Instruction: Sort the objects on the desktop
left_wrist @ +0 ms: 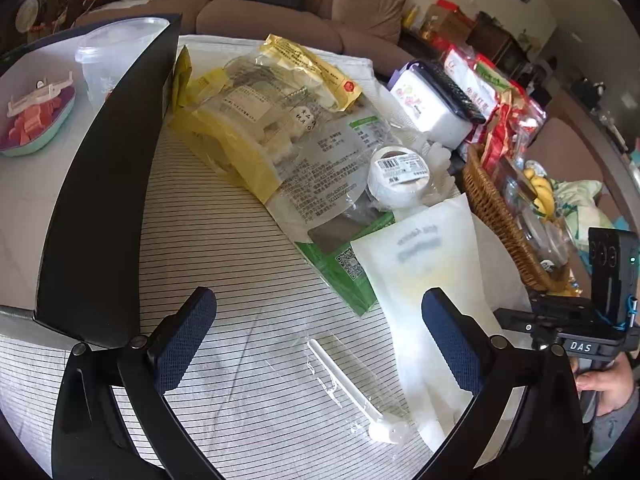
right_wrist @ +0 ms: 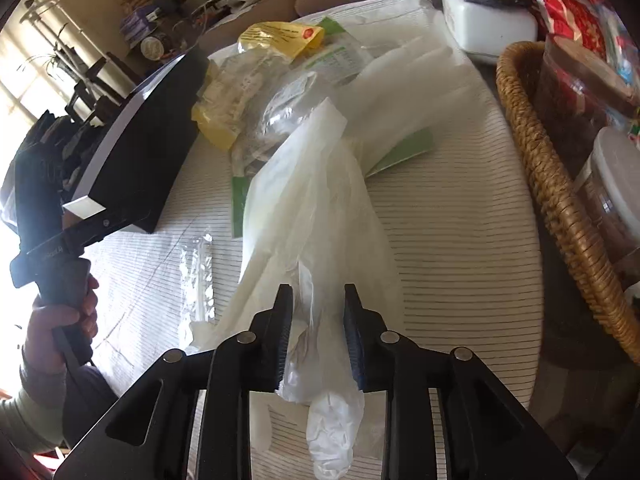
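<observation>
Pretty clearly someone's living room. There's a big brown sofa (left_wrist: 280,12) along the far side, right behind the worktop (left_wrist: 224,240) with its striped cloth. On the right sits a wicker basket (left_wrist: 500,224) with bananas (left_wrist: 540,190) and snack packets, and the right wrist view shows a sunlit window (right_wrist: 24,64) with a houseplant (right_wrist: 50,58) far left.

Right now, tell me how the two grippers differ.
The left gripper is open, its fingers spread wide with nothing between them; the right gripper is shut on the white glove. The left gripper hovers above the wrapped plastic spoon; the right gripper has glove fingers hanging through it. Both have black frames and blue pads.
</observation>
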Available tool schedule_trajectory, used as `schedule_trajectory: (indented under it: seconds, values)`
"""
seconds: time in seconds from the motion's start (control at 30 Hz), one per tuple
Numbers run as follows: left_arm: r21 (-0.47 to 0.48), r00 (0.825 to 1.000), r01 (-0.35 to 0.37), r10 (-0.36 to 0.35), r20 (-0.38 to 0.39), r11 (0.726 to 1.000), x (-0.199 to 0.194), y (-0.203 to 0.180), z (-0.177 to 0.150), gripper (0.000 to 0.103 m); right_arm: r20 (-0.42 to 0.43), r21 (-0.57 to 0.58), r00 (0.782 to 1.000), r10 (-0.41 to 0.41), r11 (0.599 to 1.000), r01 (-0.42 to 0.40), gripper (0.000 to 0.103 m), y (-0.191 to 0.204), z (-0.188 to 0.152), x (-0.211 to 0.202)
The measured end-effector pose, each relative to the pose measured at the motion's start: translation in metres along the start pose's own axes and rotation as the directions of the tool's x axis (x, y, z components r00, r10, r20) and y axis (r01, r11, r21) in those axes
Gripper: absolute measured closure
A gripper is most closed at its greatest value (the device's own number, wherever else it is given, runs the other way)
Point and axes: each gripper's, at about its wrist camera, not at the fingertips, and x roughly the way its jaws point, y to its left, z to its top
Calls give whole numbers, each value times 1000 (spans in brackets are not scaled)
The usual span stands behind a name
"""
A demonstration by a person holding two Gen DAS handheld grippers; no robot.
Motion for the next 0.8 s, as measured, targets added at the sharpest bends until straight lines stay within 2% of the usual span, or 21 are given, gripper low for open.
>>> schedule_trajectory:
  seconds: [0.13,0.2,0.27,0.3,0.33,0.4,0.47,0.6,0.8]
  values:
    - [-41,1000,-4,5,5,999,3,3,2,0,91,-40,995,-41,998,45,55,6,23,-14]
    - [-40,1000,-6,7,13,999,3,0,2,0,130,-61,990,-60,996,69,54,10,43,-20]
    - [-46,999,-20,21,31,999,1,-6,-1,0,176,-88,983,-51,994,67,46,15,64,-25]
    - [-52,999,-18,20,41,998,0,-8,-3,0,194,-102,980,-40,993,60,38,17,75,-26]
    - [-57,999,-5,7,47,998,-1,-11,-5,0,207,-118,978,-28,992,53,35,19,87,-24]
    - [-51,999,17,-15,50,999,-1,-19,-10,0,217,-152,976,-23,987,57,35,21,113,-14]
    - [-26,999,20,-19,35,999,2,-30,-15,0,209,-185,976,-54,978,93,35,22,138,4]
    - [21,1000,28,-28,1,999,12,-46,-20,0,193,-222,979,-66,969,109,35,19,170,35]
    - [-12,999,8,-8,42,1000,10,-31,-9,0,174,-126,982,72,991,-51,35,20,186,59]
